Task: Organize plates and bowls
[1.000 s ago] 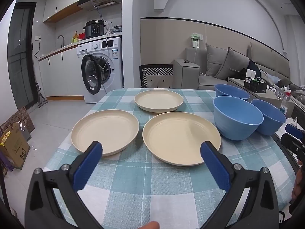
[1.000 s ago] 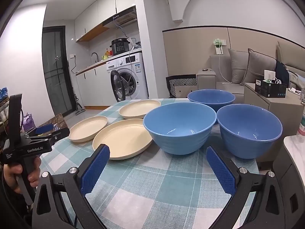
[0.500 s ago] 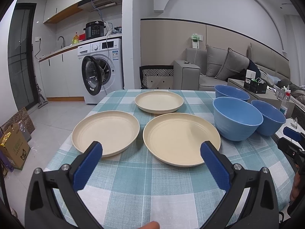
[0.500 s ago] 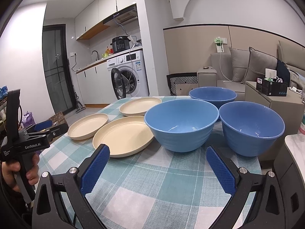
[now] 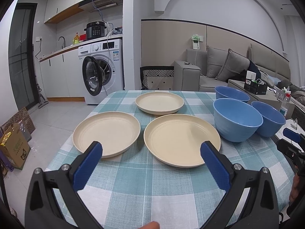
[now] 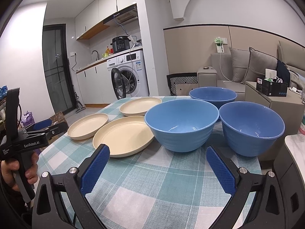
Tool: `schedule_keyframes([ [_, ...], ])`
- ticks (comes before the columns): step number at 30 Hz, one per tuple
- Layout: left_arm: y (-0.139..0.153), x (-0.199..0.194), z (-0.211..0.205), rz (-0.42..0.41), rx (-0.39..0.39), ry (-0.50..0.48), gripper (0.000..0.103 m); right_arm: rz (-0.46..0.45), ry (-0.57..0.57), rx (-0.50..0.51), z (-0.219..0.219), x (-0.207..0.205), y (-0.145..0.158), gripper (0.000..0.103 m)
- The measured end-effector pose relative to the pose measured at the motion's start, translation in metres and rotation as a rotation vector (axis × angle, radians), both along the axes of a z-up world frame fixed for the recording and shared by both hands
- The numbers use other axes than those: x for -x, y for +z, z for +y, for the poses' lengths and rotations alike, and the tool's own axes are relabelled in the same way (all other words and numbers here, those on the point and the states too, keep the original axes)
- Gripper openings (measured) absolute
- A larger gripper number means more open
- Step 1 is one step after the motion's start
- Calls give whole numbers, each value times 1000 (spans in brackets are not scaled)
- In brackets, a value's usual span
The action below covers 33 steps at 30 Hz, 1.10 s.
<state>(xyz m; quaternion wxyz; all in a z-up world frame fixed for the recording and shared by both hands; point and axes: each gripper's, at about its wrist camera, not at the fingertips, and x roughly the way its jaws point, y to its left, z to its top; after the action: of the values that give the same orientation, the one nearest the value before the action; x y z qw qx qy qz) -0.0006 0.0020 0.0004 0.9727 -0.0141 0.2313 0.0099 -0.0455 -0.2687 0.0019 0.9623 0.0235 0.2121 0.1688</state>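
Three cream plates lie on the checked tablecloth: a left plate (image 5: 106,131), a near middle plate (image 5: 181,139) and a far plate (image 5: 159,103). Three blue bowls stand to their right: a near bowl (image 5: 236,120), a right bowl (image 5: 270,118) and a far bowl (image 5: 231,94). My left gripper (image 5: 151,152) is open and empty, just short of the two near plates. My right gripper (image 6: 158,157) is open and empty in front of the near bowl (image 6: 181,126) and right bowl (image 6: 251,129).
The table (image 5: 152,181) has a teal and white checked cloth, with its edge dropping to the floor on the left. A washing machine (image 5: 103,72) with its door open stands behind, a grey sofa (image 5: 228,68) at the back right. A cardboard box (image 5: 13,148) sits on the floor.
Both grippers have drawn back slightly from the dishes and stay open. The plates and bowls have not moved.
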Motion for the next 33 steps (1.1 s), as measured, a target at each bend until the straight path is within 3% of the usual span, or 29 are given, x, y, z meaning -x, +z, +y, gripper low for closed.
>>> schedule_keyframes([
  [33, 1, 1, 3, -4, -12, 4, 103, 6, 5, 2, 0, -1, -2, 103],
])
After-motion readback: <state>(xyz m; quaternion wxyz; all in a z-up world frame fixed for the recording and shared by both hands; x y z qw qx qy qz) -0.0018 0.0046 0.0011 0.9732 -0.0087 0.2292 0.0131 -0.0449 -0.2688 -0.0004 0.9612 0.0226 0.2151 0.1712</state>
